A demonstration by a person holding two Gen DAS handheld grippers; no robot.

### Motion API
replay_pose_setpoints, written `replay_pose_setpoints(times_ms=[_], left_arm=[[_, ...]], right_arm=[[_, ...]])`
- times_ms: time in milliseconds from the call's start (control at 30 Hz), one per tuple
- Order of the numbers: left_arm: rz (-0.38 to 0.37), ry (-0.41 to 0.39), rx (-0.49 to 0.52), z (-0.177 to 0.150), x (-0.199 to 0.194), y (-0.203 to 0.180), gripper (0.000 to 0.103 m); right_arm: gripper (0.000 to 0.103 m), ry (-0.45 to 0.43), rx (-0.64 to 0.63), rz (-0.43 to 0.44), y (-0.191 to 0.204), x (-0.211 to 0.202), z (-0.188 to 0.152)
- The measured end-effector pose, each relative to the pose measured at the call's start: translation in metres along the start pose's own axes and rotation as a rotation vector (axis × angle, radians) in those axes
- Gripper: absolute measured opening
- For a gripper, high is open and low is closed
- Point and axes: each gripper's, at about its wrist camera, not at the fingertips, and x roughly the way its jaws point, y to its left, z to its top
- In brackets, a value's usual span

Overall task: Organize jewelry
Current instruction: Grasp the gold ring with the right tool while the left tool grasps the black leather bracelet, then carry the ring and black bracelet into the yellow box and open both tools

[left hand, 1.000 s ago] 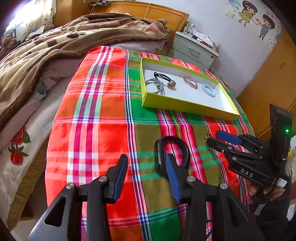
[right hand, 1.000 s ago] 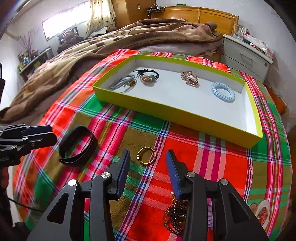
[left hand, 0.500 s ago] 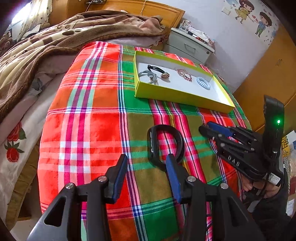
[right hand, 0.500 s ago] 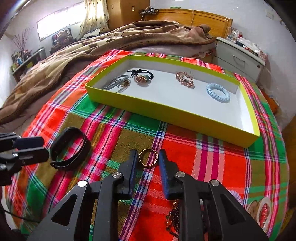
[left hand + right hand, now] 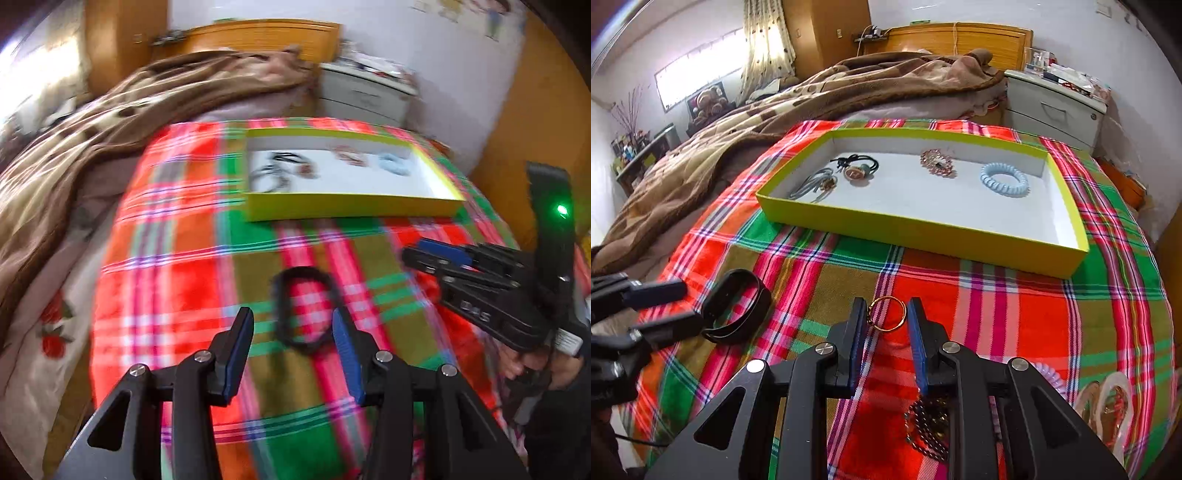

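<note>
Both wrist views look steeply down, close over the plaid cloth (image 5: 1015, 314).

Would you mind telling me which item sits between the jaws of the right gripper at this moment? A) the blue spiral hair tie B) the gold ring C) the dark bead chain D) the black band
B: in the right wrist view the gold ring sits between the jaws of the right gripper, while the black band lies off to the left on the plaid cloth.
</note>
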Motion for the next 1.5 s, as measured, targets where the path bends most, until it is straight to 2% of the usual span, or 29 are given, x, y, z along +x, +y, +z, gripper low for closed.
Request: replay_pose_setpoints(times_ms=[200,300,567,600,667,733,900,1500], left_arm=[[-0.053,0.049,0.044,0.007,0.018,-0.022,0.046],[-0.014,0.075,0.075,0.009,0.031,-0.031,0.046],[-0.011,0.09,0.061,0.009,0.044,-0.03,0.045],[-0.007,0.091,0.062,0.01,0.045,-0.03,0.043],[0.021,0.09,0.072,0.011,0.046,-0.03,0.029],[0.027,0.089,0.062,0.012,0.046,-0.026,0.02],[0.002,0.097,0.046,0.015,0.047,-0.022,0.012],[-0.035,-0.031,0.016,0.055,0.003,-0.006,0.01]], right_arm=[[0.023,-0.021,0.015,0.002,-0.003,-0.01,0.001],[0.023,-0.027,0.019,0.004,-0.004,-0.013,0.001],[0.023,-0.042,0.02,0.0,-0.005,-0.018,0.003],[0.023,-0.043,0.02,-0.001,-0.005,-0.018,0.004],[0.023,-0.045,0.019,-0.001,-0.005,-0.019,0.004],[0.023,-0.048,0.017,-0.003,-0.005,-0.02,0.005],[0.023,-0.05,0.017,-0.009,-0.006,-0.022,0.007],[0.023,-0.11,0.031,-0.05,-0.023,-0.042,0.032]])
